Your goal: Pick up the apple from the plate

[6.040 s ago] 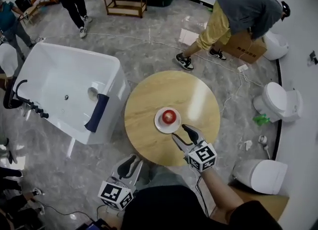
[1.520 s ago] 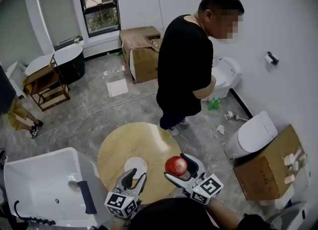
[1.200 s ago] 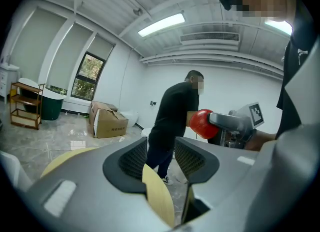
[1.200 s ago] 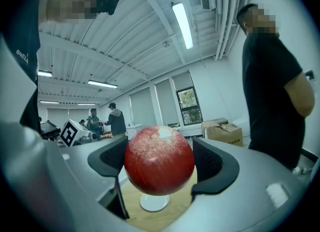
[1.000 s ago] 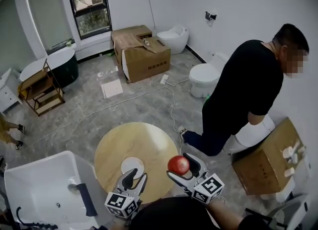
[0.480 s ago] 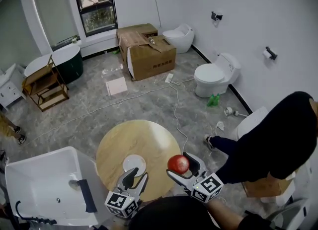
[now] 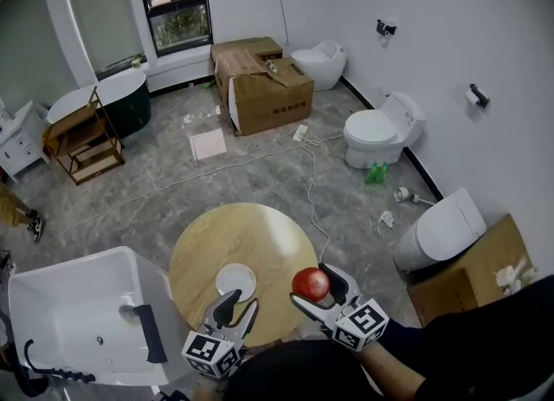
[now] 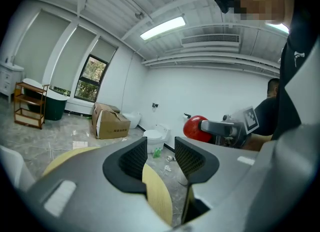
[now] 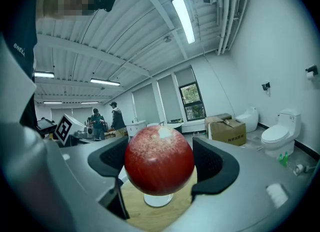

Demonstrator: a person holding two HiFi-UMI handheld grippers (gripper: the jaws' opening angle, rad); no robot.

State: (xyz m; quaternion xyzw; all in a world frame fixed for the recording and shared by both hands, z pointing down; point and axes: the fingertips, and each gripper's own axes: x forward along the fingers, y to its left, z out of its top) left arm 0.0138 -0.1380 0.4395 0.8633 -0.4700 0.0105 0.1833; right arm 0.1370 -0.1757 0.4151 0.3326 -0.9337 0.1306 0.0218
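Observation:
The red apple is held in the air off the right edge of the round wooden table, with my right gripper shut on it. In the right gripper view the apple fills the space between both jaws, above the empty white plate. The plate lies near the table's front edge. My left gripper hangs over that front edge, open by a narrow gap with nothing in it. The left gripper view shows its own jaws and the apple off to the right.
A white bathtub stands left of the table. Toilets line the right wall, with cardboard boxes nearby. A wooden shelf is at the back left. A cable runs across the floor.
Six seconds ago the apple lay on the plate; now the right gripper holds it aloft. The person in black walked off to the right. Both grippers have stayed nearly still over the last second.

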